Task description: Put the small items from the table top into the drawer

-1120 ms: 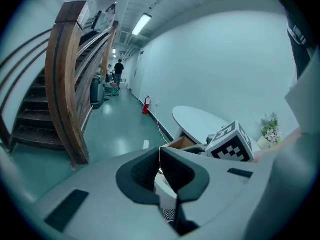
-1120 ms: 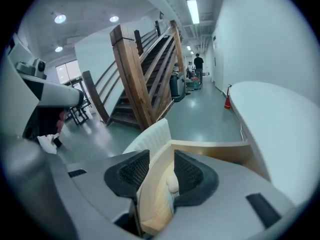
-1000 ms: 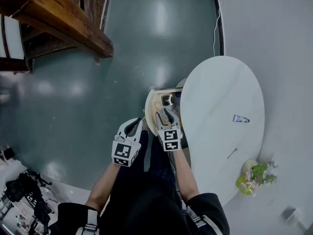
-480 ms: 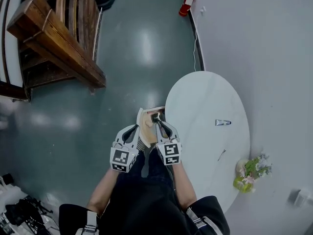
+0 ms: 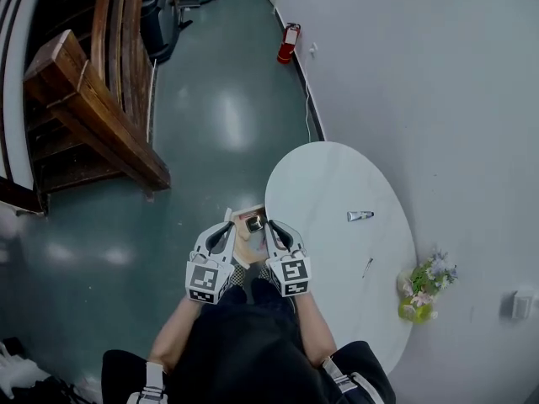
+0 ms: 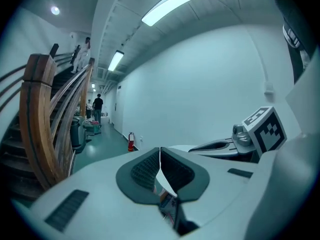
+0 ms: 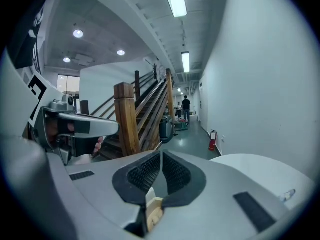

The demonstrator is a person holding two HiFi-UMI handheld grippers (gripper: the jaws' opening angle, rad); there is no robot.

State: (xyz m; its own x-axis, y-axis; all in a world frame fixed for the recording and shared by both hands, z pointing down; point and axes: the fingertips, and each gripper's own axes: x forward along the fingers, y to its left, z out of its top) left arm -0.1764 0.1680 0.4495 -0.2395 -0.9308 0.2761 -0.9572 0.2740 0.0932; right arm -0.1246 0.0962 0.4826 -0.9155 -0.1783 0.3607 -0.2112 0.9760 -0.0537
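Both grippers hang side by side above the small wooden drawer [image 5: 244, 236], which stands pulled out at the left edge of the white oval table [image 5: 324, 183]. A dark item [image 5: 254, 223] lies in the drawer. My left gripper [image 5: 226, 225] is shut and empty, its pads [image 6: 150, 168] meeting. My right gripper [image 5: 274, 226] has just been closing and is shut with nothing between its pads [image 7: 172, 173]. On the table top lie a small silver tube [image 5: 360, 216] and a thin dark stick-like item [image 5: 367, 267]. The tube [image 7: 287, 195] also shows in the right gripper view.
A vase of flowers [image 5: 421, 289] stands at the table's near right end. A wooden staircase [image 5: 93, 116] rises at the left across the green floor. A red fire extinguisher [image 5: 288, 43] stands by the wall. People [image 7: 186, 108] are far down the corridor.
Both grippers have lifted up off the drawer toward the camera. The right gripper, open over the drawer before, is now shut. More corridor and less table now show.
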